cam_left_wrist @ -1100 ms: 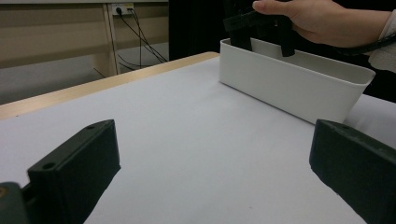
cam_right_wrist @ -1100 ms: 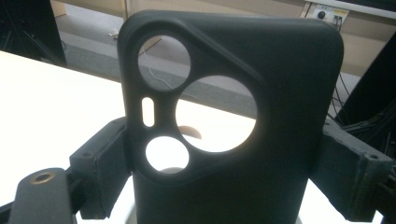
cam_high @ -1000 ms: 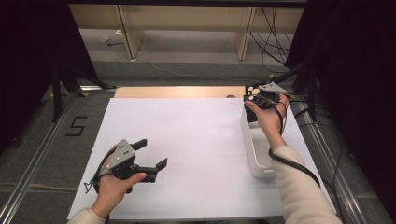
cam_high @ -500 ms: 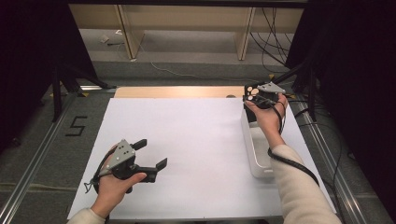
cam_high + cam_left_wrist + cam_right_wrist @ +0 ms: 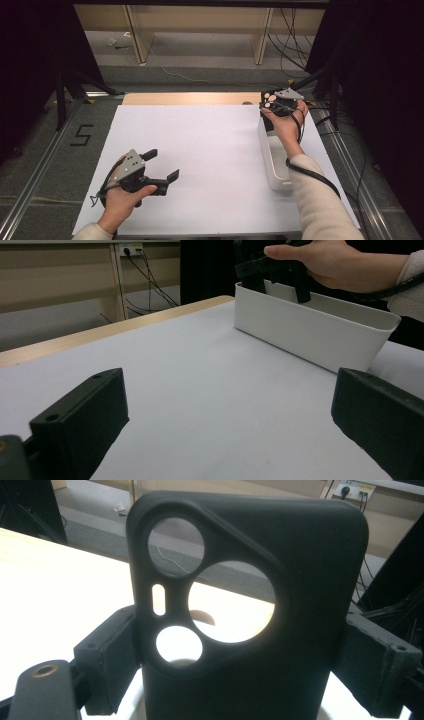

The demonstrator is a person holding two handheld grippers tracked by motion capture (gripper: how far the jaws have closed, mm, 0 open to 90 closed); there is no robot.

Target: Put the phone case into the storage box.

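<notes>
The right tool (image 5: 240, 655) clamps a black phone case (image 5: 250, 605) above the white bin (image 5: 272, 160) — tilting could snag its rim; the left tool (image 5: 162, 167) rests released.

Lab/recording setup: black curtains (image 5: 30, 75), cables (image 5: 295, 35), numbered floor mark (image 5: 80, 135).
</notes>
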